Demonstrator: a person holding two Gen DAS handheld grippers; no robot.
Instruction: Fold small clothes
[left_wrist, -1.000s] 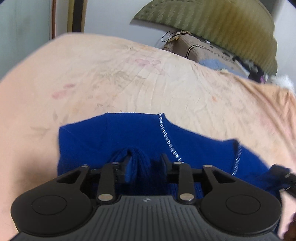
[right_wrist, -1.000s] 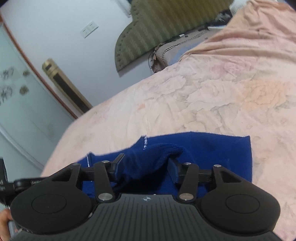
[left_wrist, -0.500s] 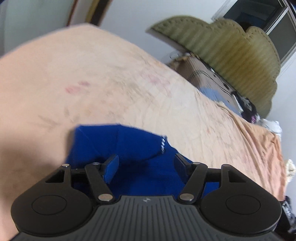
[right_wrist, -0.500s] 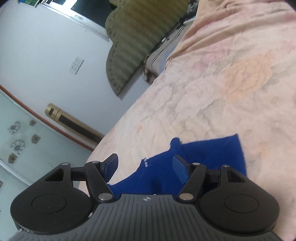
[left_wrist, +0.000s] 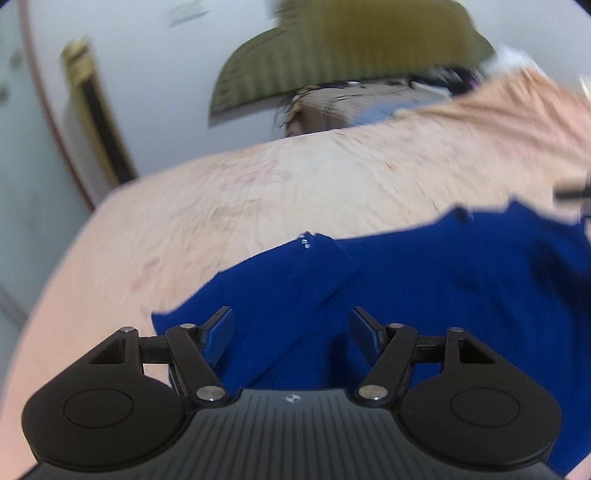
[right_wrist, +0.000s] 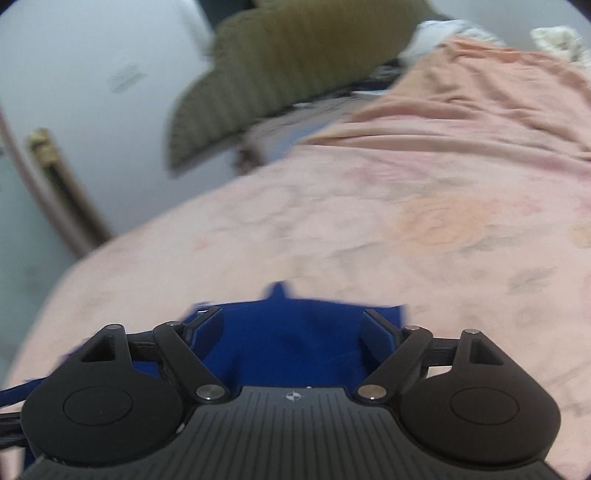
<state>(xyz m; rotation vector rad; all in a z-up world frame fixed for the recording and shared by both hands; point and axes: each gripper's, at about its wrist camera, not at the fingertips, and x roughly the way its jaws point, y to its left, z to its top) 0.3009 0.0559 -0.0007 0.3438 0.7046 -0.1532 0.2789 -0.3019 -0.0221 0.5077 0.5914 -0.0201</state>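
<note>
A small blue knit garment with a line of small silver studs lies on the peach bed sheet. A folded flap of it runs diagonally below my left gripper, which is open and empty just above the cloth. In the right wrist view the same blue garment lies under my right gripper, which is also open and empty. Both views are blurred by motion.
The floral peach sheet covers the whole bed. An olive scalloped headboard and a pile of bedding stand at the far end. A white wall and a door frame are at the left.
Both grippers let go of the bunched blue cloth and opened wide. The folded part now lies flat on the garment. Both cameras have swung and pulled back.
</note>
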